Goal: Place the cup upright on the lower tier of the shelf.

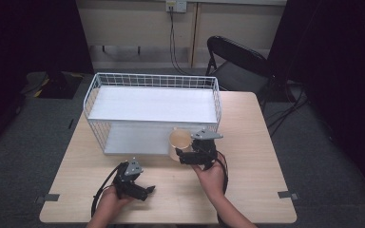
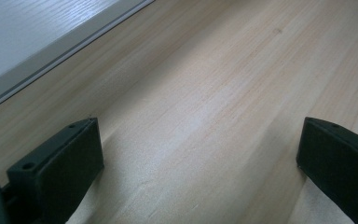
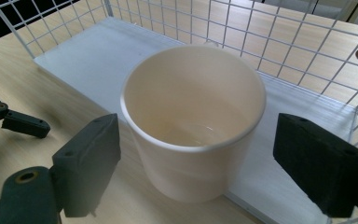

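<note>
A: Nearest first. Left hand-held gripper (image 1: 148, 189) rests low on the counter (image 1: 256, 190), jaws spread, nothing between them.

B: And the right hand-held gripper (image 3: 193, 163)?

A: Spread wide, one jaw on each side of the cup (image 3: 193, 123), pads clear of its wall. Cup stands upright and empty at the front edge of the rack (image 1: 152, 107), by its lower shelf (image 3: 98, 60).

B: Step?

A: Either a release or a lining-up for a grasp; I can't tell which. If a grasp, the next move calls for closing squarely on the wall without tipping it. If a release, backing straight out, clear of the wire side.

B: Surroundings?

A: Pale wood counter, bare apart from the rack. Beyond it a folding chair (image 1: 237, 59), grey floor, a cable down the far wall.
</note>
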The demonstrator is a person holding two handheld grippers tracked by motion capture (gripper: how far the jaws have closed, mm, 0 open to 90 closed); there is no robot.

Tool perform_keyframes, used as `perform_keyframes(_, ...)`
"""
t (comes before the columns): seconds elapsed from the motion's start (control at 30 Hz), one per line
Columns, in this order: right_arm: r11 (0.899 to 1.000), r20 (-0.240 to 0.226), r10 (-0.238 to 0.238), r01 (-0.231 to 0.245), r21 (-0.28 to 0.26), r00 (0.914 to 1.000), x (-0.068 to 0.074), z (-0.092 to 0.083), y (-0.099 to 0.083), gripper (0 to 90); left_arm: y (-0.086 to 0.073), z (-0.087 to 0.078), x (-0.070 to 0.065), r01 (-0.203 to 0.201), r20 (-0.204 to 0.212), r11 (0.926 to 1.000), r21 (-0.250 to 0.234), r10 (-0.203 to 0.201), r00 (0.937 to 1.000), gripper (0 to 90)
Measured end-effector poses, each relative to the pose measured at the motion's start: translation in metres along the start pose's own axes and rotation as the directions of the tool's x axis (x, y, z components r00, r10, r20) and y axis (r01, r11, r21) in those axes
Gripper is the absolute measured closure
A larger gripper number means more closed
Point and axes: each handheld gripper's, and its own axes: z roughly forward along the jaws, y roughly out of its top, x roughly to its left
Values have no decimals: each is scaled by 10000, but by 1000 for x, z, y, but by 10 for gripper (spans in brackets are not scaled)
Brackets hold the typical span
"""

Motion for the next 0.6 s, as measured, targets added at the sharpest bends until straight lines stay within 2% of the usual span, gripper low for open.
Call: perform_keyframes(0.6, 9998, 43, -65, 65, 206, 10000, 2, 13, -10, 146, 0, 0, 0, -3, -1, 10000, -2, 3, 10000, 0)
